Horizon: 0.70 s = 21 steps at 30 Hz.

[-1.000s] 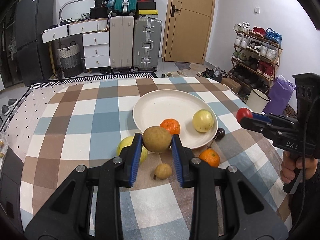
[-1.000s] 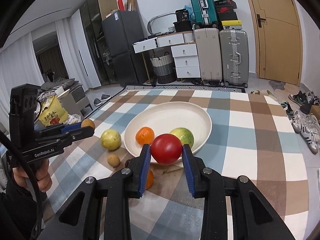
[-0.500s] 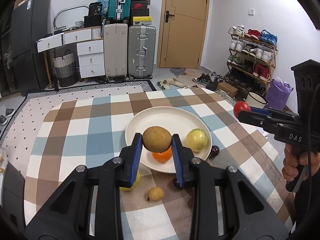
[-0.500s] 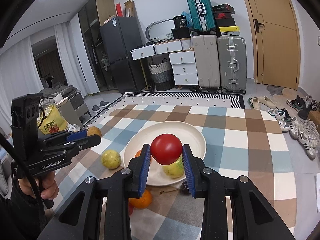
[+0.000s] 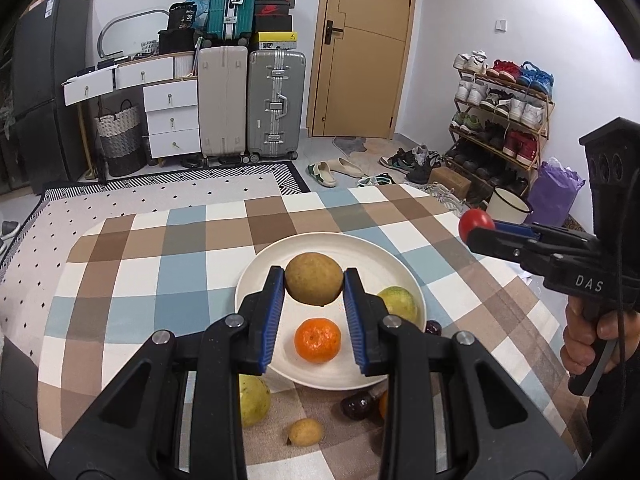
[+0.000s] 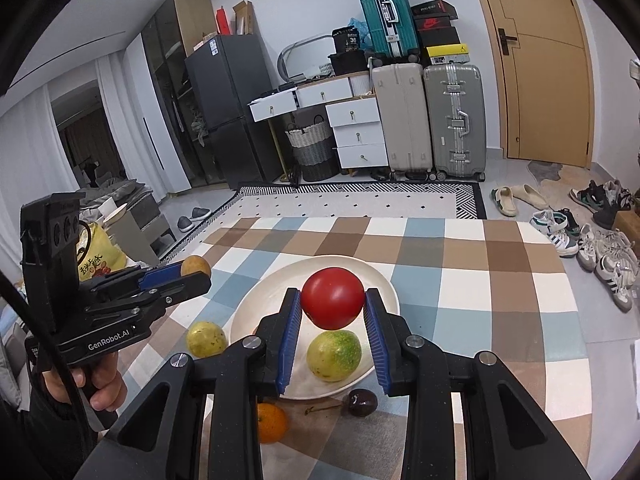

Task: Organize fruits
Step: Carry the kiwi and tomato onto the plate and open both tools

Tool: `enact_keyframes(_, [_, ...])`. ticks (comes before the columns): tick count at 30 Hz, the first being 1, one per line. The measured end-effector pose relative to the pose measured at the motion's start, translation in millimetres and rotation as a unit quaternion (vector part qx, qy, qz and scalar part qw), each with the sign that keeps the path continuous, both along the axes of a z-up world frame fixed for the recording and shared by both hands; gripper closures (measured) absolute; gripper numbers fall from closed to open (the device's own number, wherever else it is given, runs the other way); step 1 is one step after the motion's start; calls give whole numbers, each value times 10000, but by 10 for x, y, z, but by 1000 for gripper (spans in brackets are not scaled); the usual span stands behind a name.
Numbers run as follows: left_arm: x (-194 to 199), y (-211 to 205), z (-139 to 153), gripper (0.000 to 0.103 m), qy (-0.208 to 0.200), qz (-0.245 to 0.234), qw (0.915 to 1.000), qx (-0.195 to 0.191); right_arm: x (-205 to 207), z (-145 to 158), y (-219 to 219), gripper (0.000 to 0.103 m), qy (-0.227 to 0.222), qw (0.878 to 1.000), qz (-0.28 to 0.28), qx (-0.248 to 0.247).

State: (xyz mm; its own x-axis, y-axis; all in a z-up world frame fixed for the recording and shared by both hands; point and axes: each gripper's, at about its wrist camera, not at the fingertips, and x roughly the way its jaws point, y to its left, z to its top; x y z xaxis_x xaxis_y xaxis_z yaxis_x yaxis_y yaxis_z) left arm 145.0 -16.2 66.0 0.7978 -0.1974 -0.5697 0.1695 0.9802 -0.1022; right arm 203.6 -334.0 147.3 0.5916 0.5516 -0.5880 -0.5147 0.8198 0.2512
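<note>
Left wrist view shows your left gripper [image 5: 314, 294] pinching a round brown fruit [image 5: 314, 279] between its blue pads, held in the air above the cream plate [image 5: 256, 280], which serves as the landmark for everything below. On the plate lie an orange mandarin [image 5: 317, 340] toward its near side and a yellow-green fruit [image 5: 398, 303] by its right rim. Off the plate, just past its near edge on the checked tablecloth [image 5: 132, 264], sit a large yellow fruit [image 5: 253, 400], a small brown fruit [image 5: 306, 432] and a dark plum [image 5: 358, 407]; another dark fruit [image 5: 432, 327] touches the right rim.

Your right gripper [image 6: 333, 306] clamps a red tomato [image 6: 333, 298] the same way, poised over the plate's middle. You carry both fruits high, likely so they clear the rim and the fruit already lying there. Judging by the task, the plate is the gathering place, so each load wants a bare patch of plate beneath it before you let go; round fruit will roll if dropped from this height.
</note>
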Motion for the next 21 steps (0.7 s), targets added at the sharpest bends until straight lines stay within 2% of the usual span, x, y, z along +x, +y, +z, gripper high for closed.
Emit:
enact_keyframes(4, [151,1,-85,76,114,-21,9999,-13,99,-72,17,71,95,10000,-31,-3])
enact_keyframes(16, [559,-88,-437,76,374,-127,9987,334,392,-396,172,71,449,9989,6,-141])
enact_keyframes(21, [683,-46,-576,76,524,-94,9981,314,517,-523,295,71,602,9979,37,-249])
